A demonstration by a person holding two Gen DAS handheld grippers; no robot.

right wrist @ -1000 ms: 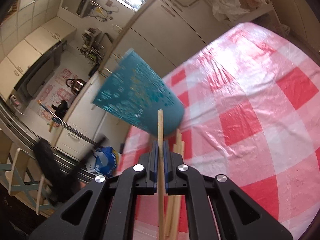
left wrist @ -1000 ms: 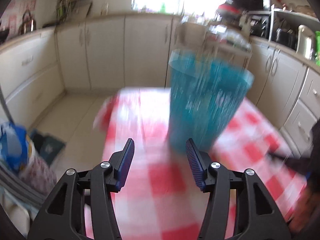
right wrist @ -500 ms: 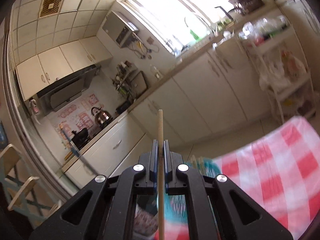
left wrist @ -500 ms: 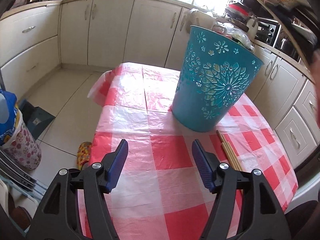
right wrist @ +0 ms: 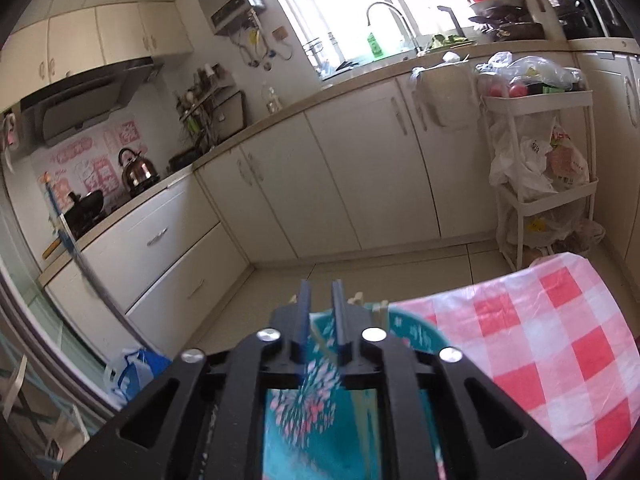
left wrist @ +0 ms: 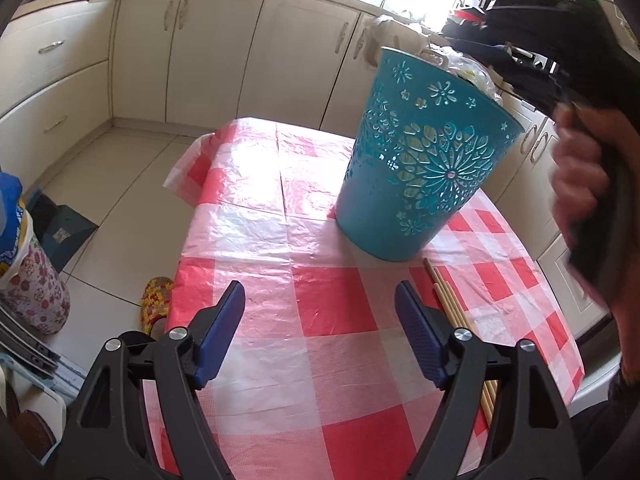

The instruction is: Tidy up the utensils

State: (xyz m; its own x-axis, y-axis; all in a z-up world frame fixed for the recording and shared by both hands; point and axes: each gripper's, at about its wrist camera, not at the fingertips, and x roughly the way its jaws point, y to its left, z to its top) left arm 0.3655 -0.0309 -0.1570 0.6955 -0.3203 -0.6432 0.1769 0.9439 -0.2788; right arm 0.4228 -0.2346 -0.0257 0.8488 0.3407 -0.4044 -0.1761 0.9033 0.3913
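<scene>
Cream kitchen cabinets (left wrist: 224, 52) wrap the room behind, tiled floor (left wrist: 104, 176) below. Red-and-white checked plastic cloth (left wrist: 320, 320) covers the desk, glare on its far half. Teal perforated bin (left wrist: 424, 160) with flower cut-outs stands upright on the cloth, toward the far right part; in the right wrist view it sits straight below the right claw, blurred, with pale stick ends (right wrist: 360, 298) poking above its rim, so some chopsticks are inside. White trolley rack (right wrist: 540, 168) stuffed with plastic bags stands beside the desk's far end. Floral bag (left wrist: 28, 280) on the floor at left, patterned slipper (left wrist: 156, 300) by the desk edge.

Left claw (left wrist: 320, 320) hovers low over the cloth, jaws spreading wide, nothing between them, well short of the bin. Right claw (right wrist: 320, 300) held up over the bin opening, jaws parting, a narrow gap with nothing gripped; a thin stick (right wrist: 320, 344) shows slanting below the gap, blurred, apart from the pads. Person's right hand (left wrist: 580, 168) grips that tool's handle, seen at right of the left wrist view.

Wooden chopsticks (left wrist: 444, 292), a small bundle, lie flat on the cloth just beside the bin's near base, running toward the camera and passing under the left claw's right finger.
</scene>
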